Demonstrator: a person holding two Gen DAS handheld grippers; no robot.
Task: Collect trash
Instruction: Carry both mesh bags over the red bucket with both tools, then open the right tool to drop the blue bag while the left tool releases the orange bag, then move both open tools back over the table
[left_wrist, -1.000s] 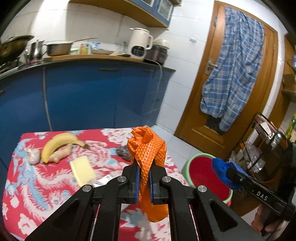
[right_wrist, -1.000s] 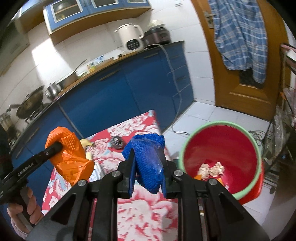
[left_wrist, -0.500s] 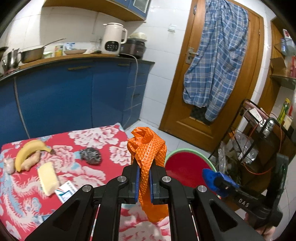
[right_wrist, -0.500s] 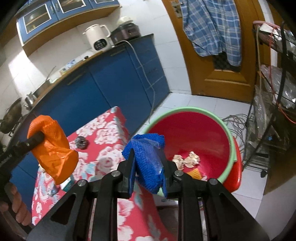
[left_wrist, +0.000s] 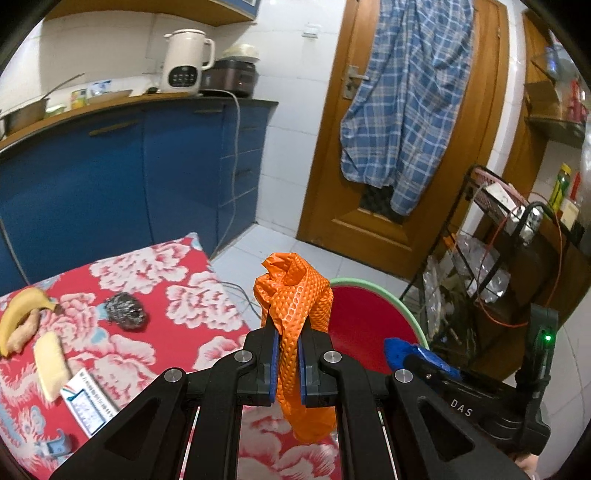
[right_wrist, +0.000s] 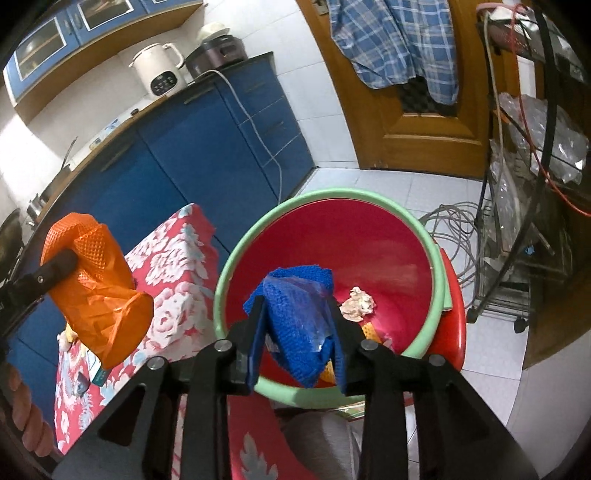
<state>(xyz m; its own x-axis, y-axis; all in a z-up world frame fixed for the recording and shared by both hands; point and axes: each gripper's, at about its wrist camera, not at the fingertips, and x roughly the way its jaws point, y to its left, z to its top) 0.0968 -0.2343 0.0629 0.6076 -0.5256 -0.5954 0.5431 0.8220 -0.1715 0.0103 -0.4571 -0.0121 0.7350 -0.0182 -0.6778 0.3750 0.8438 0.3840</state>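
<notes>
Left gripper (left_wrist: 287, 354) clamps orange bag (left_wrist: 295, 306); right gripper (right_wrist: 295, 332) clamps blue cloth (right_wrist: 295, 317) above red bin (right_wrist: 369, 229)

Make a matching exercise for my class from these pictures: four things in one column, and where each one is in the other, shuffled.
Things
1. orange bag
2. blue cloth
3. paper wad
4. banana

Places
A. in the red basin
B. on the floral table
C. in the left gripper
D. in the right gripper

Pairs: 1-C, 2-D, 3-A, 4-B
</notes>
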